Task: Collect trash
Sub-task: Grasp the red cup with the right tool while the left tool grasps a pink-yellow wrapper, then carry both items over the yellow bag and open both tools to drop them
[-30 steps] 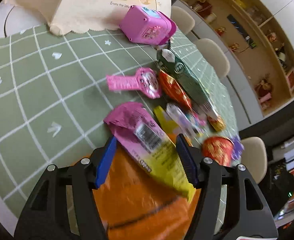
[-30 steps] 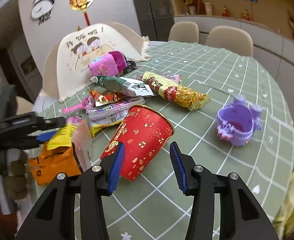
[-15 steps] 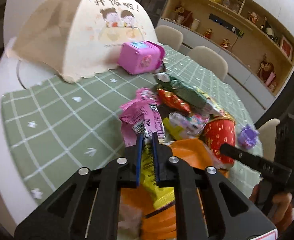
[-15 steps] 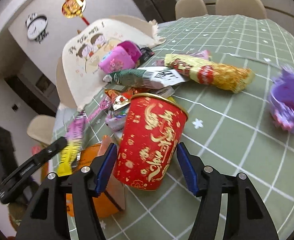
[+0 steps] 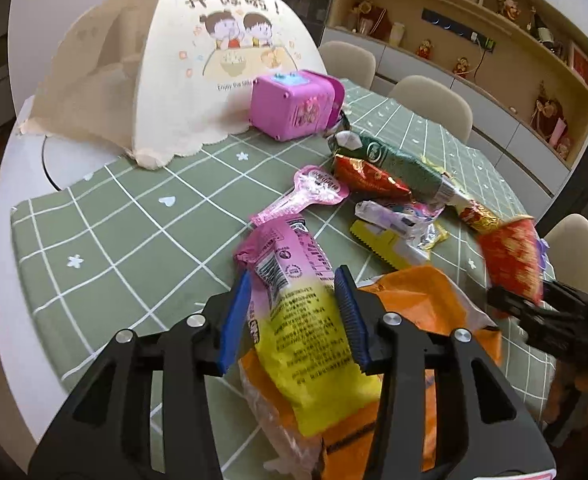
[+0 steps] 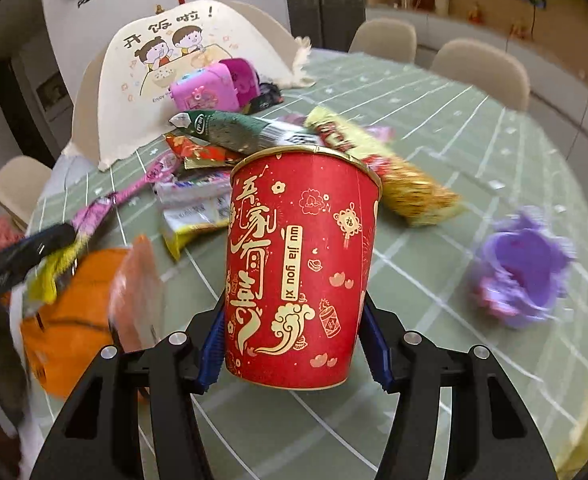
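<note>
Left wrist view: my left gripper [image 5: 295,316] has the pink-and-yellow wrapper [image 5: 294,300] between its jaws, which are opening, over the orange bag [image 5: 425,312].
Right wrist view, centre frame: my right gripper [image 6: 294,344] closes its wide-set jaws around the red paper cup [image 6: 297,268], pads at its sides; more wrappers [image 6: 222,136] lie behind on the green tablecloth [image 6: 433,280].

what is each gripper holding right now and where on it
The right gripper grips the red paper cup by its lower sides, jaws closing. The left gripper is opening; the pink and yellow wrapper lies loose between its pads.
</note>
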The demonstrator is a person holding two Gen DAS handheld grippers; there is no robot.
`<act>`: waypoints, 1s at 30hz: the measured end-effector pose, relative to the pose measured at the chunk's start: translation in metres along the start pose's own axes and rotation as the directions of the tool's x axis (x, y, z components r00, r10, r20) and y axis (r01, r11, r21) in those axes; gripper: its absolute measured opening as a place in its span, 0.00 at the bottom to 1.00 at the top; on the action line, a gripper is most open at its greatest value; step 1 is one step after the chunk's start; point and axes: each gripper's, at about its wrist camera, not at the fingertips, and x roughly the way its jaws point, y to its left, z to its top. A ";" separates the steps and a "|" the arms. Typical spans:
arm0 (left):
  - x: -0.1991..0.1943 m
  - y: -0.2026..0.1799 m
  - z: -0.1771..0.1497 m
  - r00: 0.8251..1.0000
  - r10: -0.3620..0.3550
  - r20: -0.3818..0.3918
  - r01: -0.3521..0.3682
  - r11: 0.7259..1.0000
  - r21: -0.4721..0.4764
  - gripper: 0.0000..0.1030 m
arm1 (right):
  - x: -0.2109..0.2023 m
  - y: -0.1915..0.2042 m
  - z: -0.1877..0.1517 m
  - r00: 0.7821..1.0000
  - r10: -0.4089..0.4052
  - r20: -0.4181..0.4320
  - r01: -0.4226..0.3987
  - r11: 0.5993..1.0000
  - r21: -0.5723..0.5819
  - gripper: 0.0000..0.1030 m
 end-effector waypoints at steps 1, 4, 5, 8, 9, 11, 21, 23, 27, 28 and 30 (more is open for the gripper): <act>0.003 0.000 0.001 1.000 -0.006 -0.003 0.006 1.000 0.003 0.28 | -0.005 -0.003 -0.002 1.000 -0.005 0.006 0.005 1.000 -0.005 0.53; 0.003 -0.004 0.003 1.000 -0.007 0.009 0.007 0.999 0.035 0.16 | -0.018 -0.011 -0.007 0.999 -0.027 0.022 0.028 1.000 -0.015 0.53; 0.001 -0.006 0.005 1.000 -0.005 0.020 0.004 0.999 0.050 0.15 | -0.021 -0.013 -0.008 0.999 -0.034 0.028 0.034 0.999 -0.018 0.53; -0.006 -0.008 0.009 0.999 -0.023 0.042 0.021 0.999 0.049 0.13 | -0.030 -0.015 -0.010 0.997 -0.049 0.061 0.051 0.998 -0.031 0.53; -0.008 -0.007 0.011 0.998 -0.040 0.048 0.038 0.998 0.040 0.13 | -0.033 -0.017 -0.010 0.996 -0.050 0.073 0.053 0.998 -0.034 0.53; -0.016 -0.005 0.014 0.995 -0.075 0.071 0.074 0.997 0.023 0.13 | -0.038 -0.018 -0.010 0.995 -0.044 0.087 0.047 0.998 -0.028 0.53; -0.068 -0.059 0.023 0.970 -0.181 0.164 0.166 0.981 0.099 0.13 | -0.108 -0.048 -0.024 0.966 -0.072 0.249 0.065 0.997 0.036 0.53; -0.074 -0.084 0.020 0.961 -0.230 0.155 0.211 0.969 0.132 0.13 | -0.125 -0.059 -0.033 0.958 -0.095 0.271 0.084 0.995 0.051 0.53; -0.080 -0.144 0.009 0.931 -0.346 0.114 0.320 0.926 0.201 0.13 | -0.165 -0.096 -0.062 0.944 -0.169 0.285 0.140 0.983 0.119 0.53; -0.080 -0.157 0.005 0.924 -0.369 0.103 0.341 0.915 0.216 0.13 | -0.174 -0.105 -0.071 0.938 -0.193 0.286 0.161 0.978 0.133 0.53; -0.077 -0.195 -0.008 0.903 -0.425 0.059 0.398 0.881 0.258 0.13 | -0.193 -0.124 -0.091 0.925 -0.250 0.287 0.209 0.964 0.165 0.53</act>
